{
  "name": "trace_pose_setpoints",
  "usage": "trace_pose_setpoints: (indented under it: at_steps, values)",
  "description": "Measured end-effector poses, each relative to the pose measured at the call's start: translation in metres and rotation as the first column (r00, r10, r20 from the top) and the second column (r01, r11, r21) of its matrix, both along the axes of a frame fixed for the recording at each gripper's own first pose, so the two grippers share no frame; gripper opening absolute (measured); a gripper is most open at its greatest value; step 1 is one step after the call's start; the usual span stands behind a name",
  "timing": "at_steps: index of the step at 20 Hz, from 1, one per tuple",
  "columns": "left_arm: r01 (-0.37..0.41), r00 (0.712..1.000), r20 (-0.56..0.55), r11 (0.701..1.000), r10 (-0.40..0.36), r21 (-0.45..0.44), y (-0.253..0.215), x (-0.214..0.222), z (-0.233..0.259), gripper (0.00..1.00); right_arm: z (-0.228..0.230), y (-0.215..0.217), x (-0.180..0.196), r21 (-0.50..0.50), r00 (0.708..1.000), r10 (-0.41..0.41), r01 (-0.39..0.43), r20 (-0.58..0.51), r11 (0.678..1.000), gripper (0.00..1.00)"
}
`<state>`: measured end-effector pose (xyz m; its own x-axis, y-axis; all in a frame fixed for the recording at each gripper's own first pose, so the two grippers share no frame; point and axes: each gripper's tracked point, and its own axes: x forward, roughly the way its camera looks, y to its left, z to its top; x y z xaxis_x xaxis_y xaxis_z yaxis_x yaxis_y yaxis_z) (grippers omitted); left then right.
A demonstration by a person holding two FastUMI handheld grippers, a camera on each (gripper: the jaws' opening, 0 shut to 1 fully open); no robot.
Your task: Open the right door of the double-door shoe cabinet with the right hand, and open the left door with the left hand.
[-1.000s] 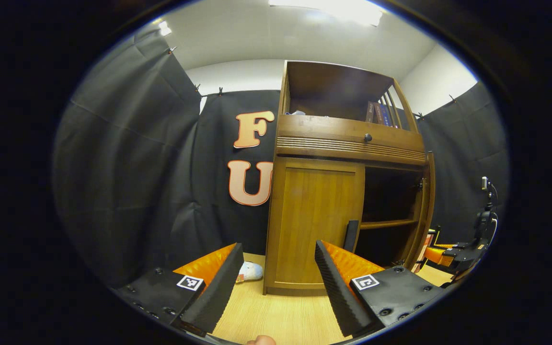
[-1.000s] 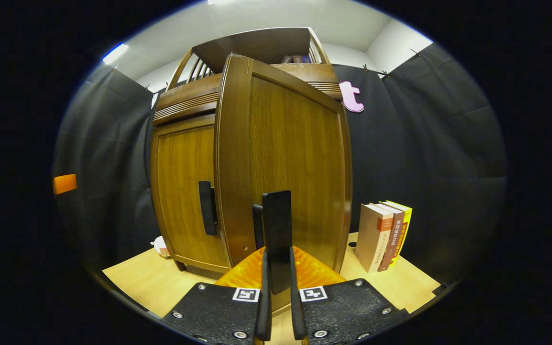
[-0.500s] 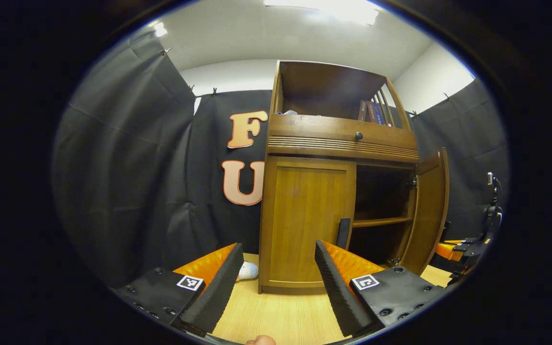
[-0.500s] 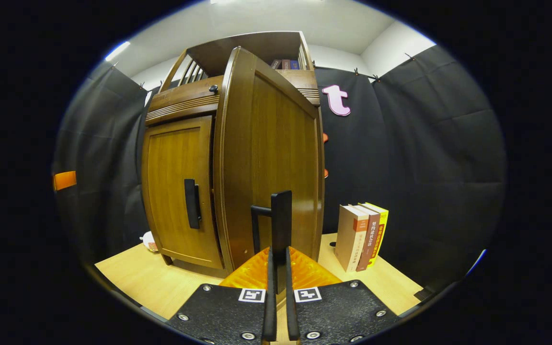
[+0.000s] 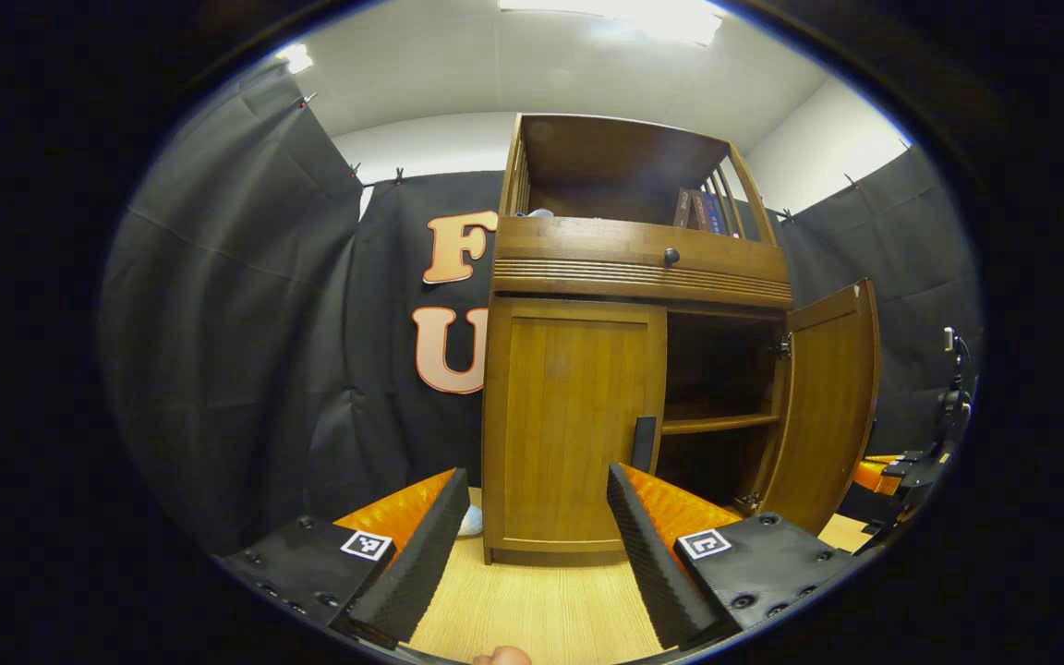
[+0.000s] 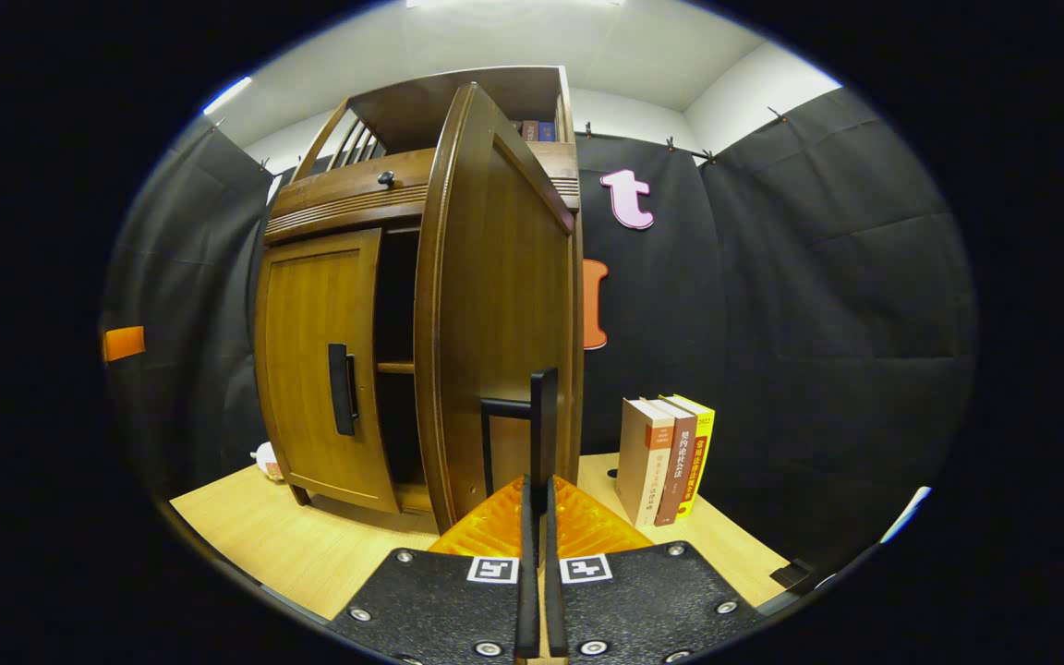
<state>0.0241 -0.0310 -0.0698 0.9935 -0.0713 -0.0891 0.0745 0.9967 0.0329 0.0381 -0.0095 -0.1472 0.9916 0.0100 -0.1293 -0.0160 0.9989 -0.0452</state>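
The right gripper (image 6: 537, 503) pinches the right door's handle (image 6: 543, 425) thinly, so it may slip off, while the left gripper (image 5: 532, 517) gapes wide short of the left handle (image 5: 644, 443).

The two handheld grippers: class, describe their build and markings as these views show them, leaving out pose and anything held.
Each gripper, left and right, has two black bolted finger mounts, each carrying a small square black-and-white marker tag, with ribbed orange panels ahead of them. The left's fingers are ridged wedges.
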Motion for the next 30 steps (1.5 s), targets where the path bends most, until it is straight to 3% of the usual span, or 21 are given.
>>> trace_pose_setpoints:
  at_steps: [5,10,12,20,21,24,26,29,30]
  values:
    - [0.013,1.0,-0.019,1.0,-0.013,-0.002,-0.014,0.005,-0.007,0.95,0.001,-0.018,0.0,0.002,1.0,-0.005,0.005,0.003,1.0,0.02]
    - [0.023,0.999,-0.032,1.0,-0.023,0.005,-0.028,0.011,-0.015,0.99,0.0,-0.045,0.001,0.005,0.999,-0.032,0.032,0.009,0.999,0.02]
    - [0.027,0.999,-0.036,1.0,-0.027,0.009,-0.033,0.014,-0.016,0.94,0.0,-0.056,0.002,0.003,0.999,-0.041,0.041,0.01,0.999,0.02]
    - [0.028,0.998,-0.05,1.0,-0.027,0.004,-0.051,0.031,-0.024,0.99,0.002,-0.08,0.005,0.039,1.0,-0.027,0.026,0.01,0.999,0.01]
    - [0.03,0.998,-0.051,1.0,-0.029,0.006,-0.054,0.033,-0.024,0.94,0.002,-0.081,0.005,0.043,1.0,-0.026,0.025,0.011,0.999,0.01]
    - [0.038,0.998,-0.049,0.999,-0.038,0.011,-0.064,0.039,-0.026,0.99,0.002,-0.087,0.003,0.041,1.0,-0.028,0.028,0.009,0.999,0.01]
    - [0.044,0.998,-0.05,0.999,-0.043,0.012,-0.069,0.043,-0.028,0.99,0.002,-0.095,0.0,0.038,0.999,-0.044,0.044,0.012,0.998,0.02]
    - [0.054,0.997,-0.056,0.999,-0.053,0.006,-0.079,0.052,-0.034,0.94,-0.002,-0.12,-0.01,0.027,0.994,-0.109,0.109,0.012,0.994,0.1]
    - [0.055,0.997,-0.059,0.998,-0.055,0.004,-0.082,0.057,-0.037,0.94,-0.002,-0.124,-0.013,0.029,0.992,-0.123,0.122,0.015,0.992,0.02]
